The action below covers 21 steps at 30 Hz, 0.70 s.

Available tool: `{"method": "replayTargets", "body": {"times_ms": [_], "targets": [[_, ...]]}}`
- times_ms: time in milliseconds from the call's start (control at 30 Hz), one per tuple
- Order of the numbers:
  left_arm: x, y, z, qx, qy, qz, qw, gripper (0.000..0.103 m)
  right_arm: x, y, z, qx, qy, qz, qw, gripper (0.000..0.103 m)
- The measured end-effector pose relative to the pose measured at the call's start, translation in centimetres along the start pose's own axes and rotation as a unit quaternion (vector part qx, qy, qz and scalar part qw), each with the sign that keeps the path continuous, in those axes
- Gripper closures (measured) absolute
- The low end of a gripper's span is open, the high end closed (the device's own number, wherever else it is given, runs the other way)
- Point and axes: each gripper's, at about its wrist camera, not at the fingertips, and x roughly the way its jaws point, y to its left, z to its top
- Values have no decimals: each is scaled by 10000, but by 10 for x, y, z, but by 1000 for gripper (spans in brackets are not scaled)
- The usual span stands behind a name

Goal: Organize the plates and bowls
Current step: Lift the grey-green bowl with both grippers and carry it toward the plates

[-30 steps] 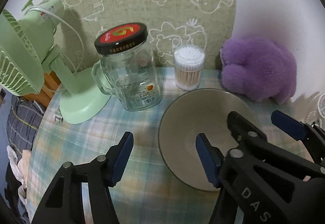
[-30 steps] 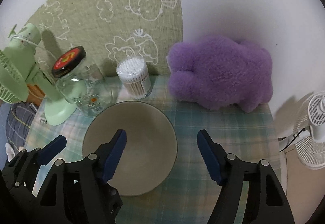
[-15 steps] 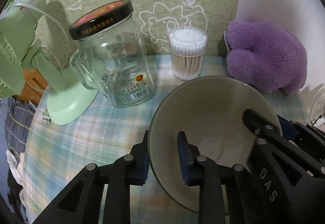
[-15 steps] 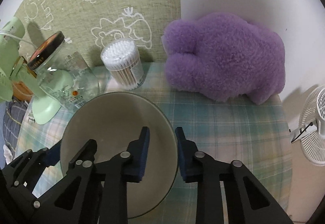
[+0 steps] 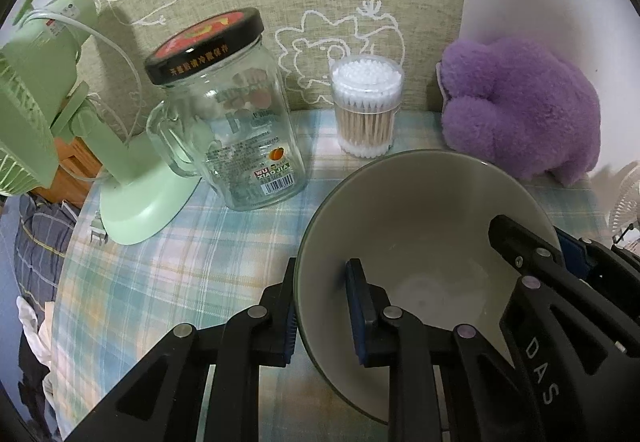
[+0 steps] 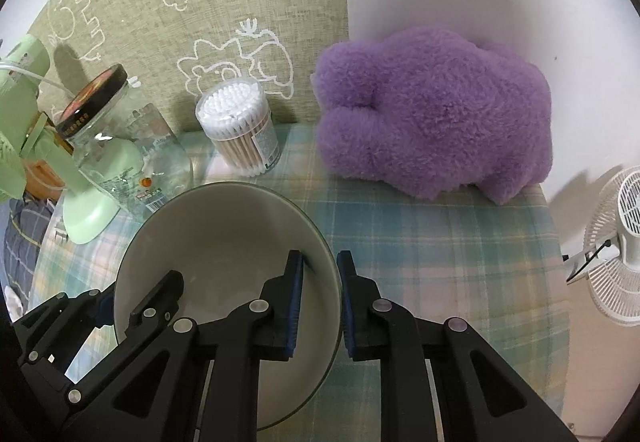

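Both grippers, left (image 5: 324, 306) and right (image 6: 320, 302), clamp opposite rims of the bowl (image 6: 224, 226), apparently so it lifts level.

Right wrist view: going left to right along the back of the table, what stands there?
Green desk fan → glass jar with a black lid → tub of cotton swabs → purple plush toy → white fan, off the table's right edge.
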Motion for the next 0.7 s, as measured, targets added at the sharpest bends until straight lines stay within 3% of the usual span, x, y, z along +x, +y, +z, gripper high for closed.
{"method": "replayTargets", "body": {"times_ms": [700], "targets": [[-86, 15, -28, -81, -263, -46, 9996, 83, -88, 16, -27, -28, -270, -40, 9996, 83]]}}
